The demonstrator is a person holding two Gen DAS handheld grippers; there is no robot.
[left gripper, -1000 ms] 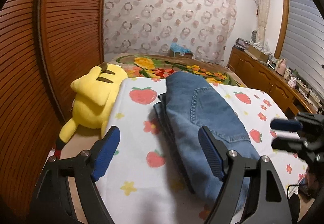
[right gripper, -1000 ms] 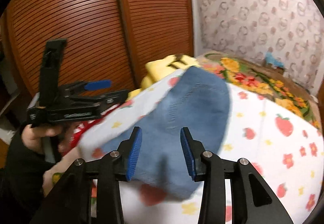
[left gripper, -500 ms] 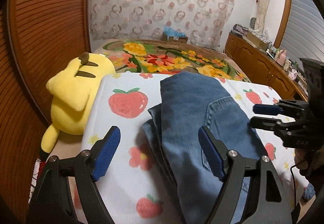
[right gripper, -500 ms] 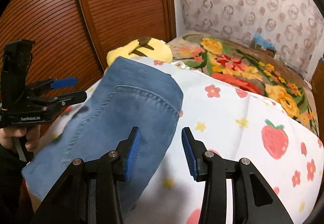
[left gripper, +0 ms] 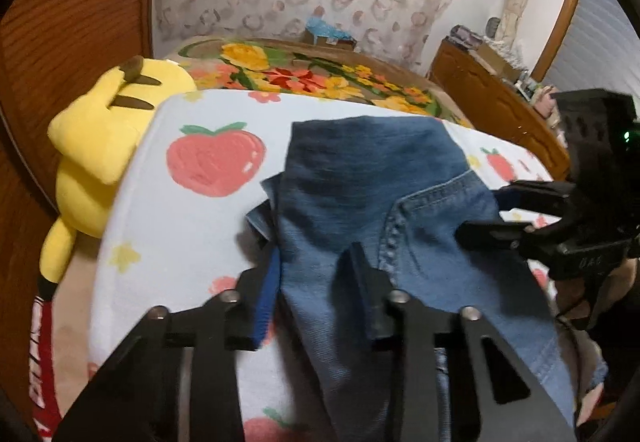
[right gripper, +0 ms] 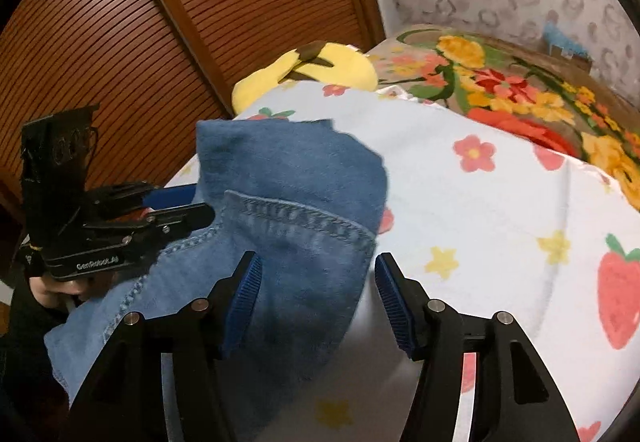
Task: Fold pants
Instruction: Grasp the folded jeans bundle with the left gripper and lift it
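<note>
Folded blue denim pants [left gripper: 384, 194] lie on a white sheet with strawberries [left gripper: 192, 210], and show in the right wrist view [right gripper: 296, 210] too. My left gripper [left gripper: 314, 282] has its jaws narrowed around the pants' left folded edge, with cloth between the pads. It appears in the right wrist view [right gripper: 188, 208] at the pants' left side. My right gripper [right gripper: 318, 294] is open, its jaws straddling the pants' near right edge without pinching. It appears in the left wrist view [left gripper: 480, 214] over the pants' right side.
A yellow plush toy [left gripper: 104, 146] lies at the sheet's left edge by the wooden slatted doors [right gripper: 200, 22]. A floral blanket [left gripper: 304, 74] covers the bed's far end. A wooden dresser [left gripper: 492, 98] stands at the right.
My left gripper has moved forward onto the pants and its jaws have narrowed on the left fold. My right gripper has opened wider and moved in over the pants' right edge.
</note>
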